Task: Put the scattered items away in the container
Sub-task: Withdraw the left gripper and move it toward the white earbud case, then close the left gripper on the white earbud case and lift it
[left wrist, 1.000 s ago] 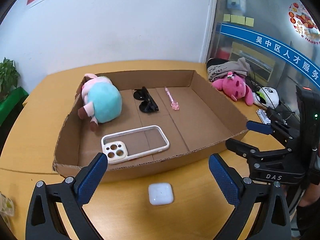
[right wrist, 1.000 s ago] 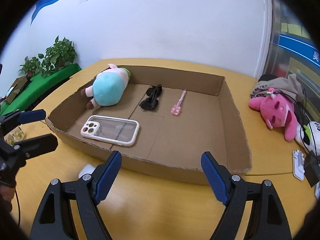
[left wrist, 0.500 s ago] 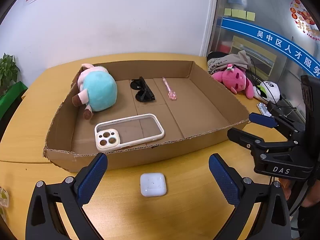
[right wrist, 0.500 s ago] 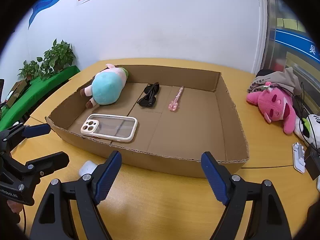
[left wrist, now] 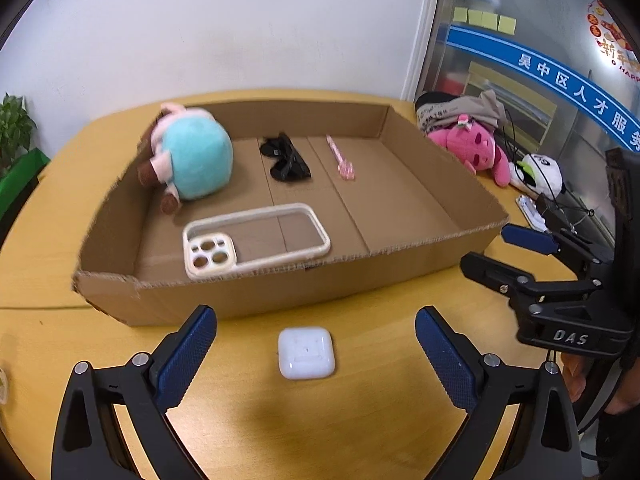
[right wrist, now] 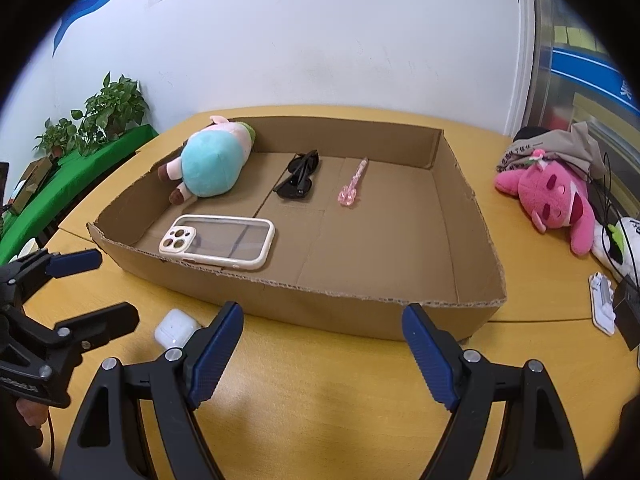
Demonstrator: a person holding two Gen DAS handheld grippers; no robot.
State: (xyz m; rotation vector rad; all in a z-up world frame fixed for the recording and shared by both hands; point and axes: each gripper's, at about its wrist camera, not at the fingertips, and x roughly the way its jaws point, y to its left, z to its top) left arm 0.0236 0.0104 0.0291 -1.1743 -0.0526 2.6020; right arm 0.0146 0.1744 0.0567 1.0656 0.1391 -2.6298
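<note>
A shallow cardboard box (left wrist: 280, 292) (right wrist: 360, 312) lies on the yellow table. Inside it are a teal and pink plush (left wrist: 192, 162) (right wrist: 212, 166), black sunglasses (left wrist: 286, 162) (right wrist: 300, 180), a pink pen (left wrist: 340, 158) (right wrist: 352, 184) and a clear phone case (left wrist: 252, 240) (right wrist: 218, 240). A white earbud case (left wrist: 306, 352) (right wrist: 176, 326) lies on the table in front of the box. My left gripper (left wrist: 316, 348) (right wrist: 92, 284) is open, with the earbud case between its fingers. My right gripper (right wrist: 322, 352) (left wrist: 508, 248) is open and empty before the box's near wall.
A pink plush (left wrist: 476, 148) (right wrist: 552, 196), a white panda plush (left wrist: 540, 172), grey cloth (left wrist: 460, 110), cables and a white holder (right wrist: 602, 300) lie on the table right of the box. Green plants (right wrist: 96, 120) stand at the left by the wall.
My left gripper has come lower and closer to the white earbud case, which now lies between its fingers. My right gripper has drawn back a little from the box.
</note>
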